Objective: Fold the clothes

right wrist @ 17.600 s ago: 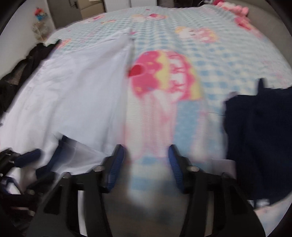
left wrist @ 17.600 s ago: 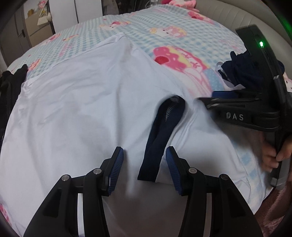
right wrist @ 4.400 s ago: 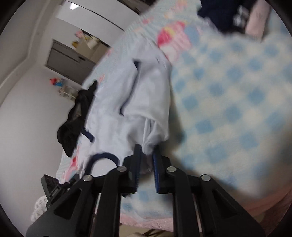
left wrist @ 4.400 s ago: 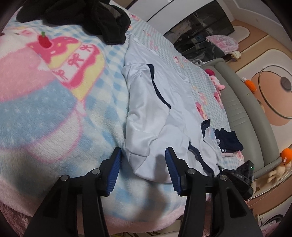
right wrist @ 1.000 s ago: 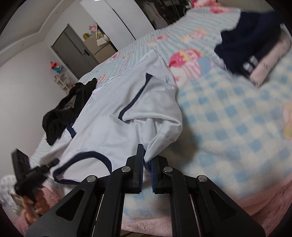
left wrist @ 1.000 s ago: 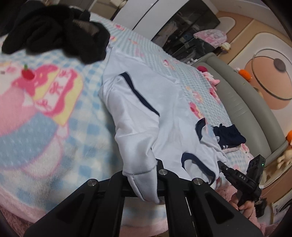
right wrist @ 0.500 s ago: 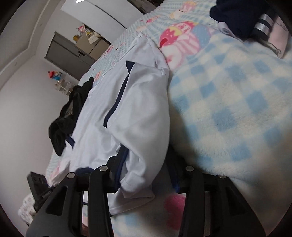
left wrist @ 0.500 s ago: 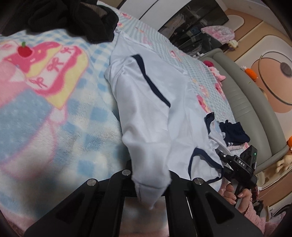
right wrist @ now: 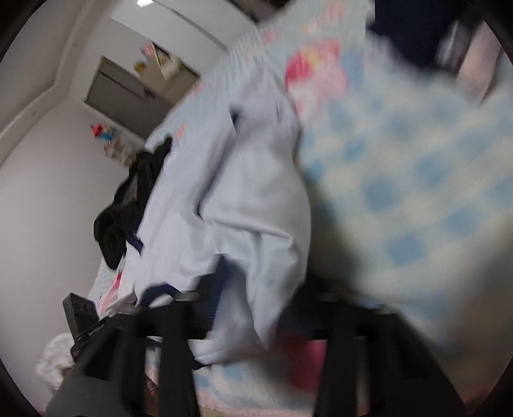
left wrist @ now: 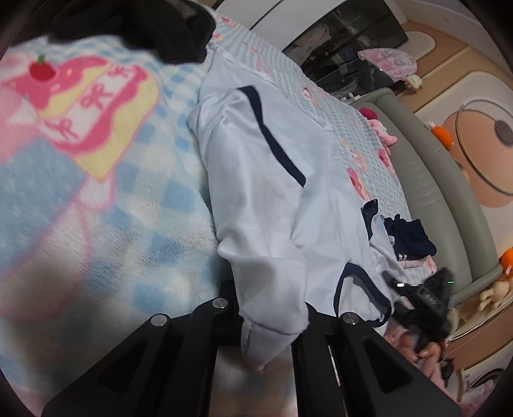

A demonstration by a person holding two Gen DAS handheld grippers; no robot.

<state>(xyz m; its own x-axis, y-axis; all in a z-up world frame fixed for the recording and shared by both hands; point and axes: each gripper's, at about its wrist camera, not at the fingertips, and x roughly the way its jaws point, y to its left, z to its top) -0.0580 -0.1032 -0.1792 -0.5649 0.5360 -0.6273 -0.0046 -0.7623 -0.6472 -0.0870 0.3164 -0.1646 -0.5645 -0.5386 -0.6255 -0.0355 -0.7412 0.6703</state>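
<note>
Lighting's pretty dim and flat, typical indoor room light with a cool tint. The left wrist view is decently sharp on the white shirt [left wrist: 263, 192], but the blanket [left wrist: 96, 199] goes soft and smeared toward the lower left. The right wrist view is badly motion-blurred all over, with a ceiling light [right wrist: 144, 2] glowing at the top. Both have heavy fisheye bending and black vignette corners.
</note>
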